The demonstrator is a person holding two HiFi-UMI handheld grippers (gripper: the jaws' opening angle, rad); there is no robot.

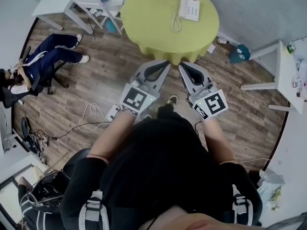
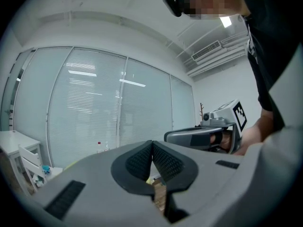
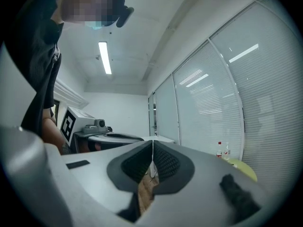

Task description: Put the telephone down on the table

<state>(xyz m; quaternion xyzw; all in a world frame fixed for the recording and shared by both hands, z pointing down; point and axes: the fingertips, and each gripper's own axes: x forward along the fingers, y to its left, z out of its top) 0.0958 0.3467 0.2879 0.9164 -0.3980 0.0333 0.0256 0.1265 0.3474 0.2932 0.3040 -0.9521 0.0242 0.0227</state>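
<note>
Left tongs (image 1: 163, 63): closed. In the left gripper view the ribbed pads (image 2: 142, 161) meet along one seam, with nothing between them. Right tongs (image 1: 186, 67): closed and empty. In the right gripper view the pads (image 3: 165, 162) are pressed together along their length.

Both tongs are held side by side, close together, with the tips pointing toward the round bench (image 1: 144, 32) with the yellow-green cover. Each gripper view shows the other tongs alongside at about the same height.

The telephone (image 1: 189, 8), white, lies on the bench top, ahead of both tongs, nearer the line of the right tongs and well apart from both tips. Its coiled cord (image 1: 176, 23) lies on the cover on the side toward the tongs.

Below the tongs is a wood floor (image 1: 110, 66). A seated person (image 1: 48, 56) is far to the left of the left tongs. A white side table (image 1: 283, 75) stands to the right of the right tongs.
</note>
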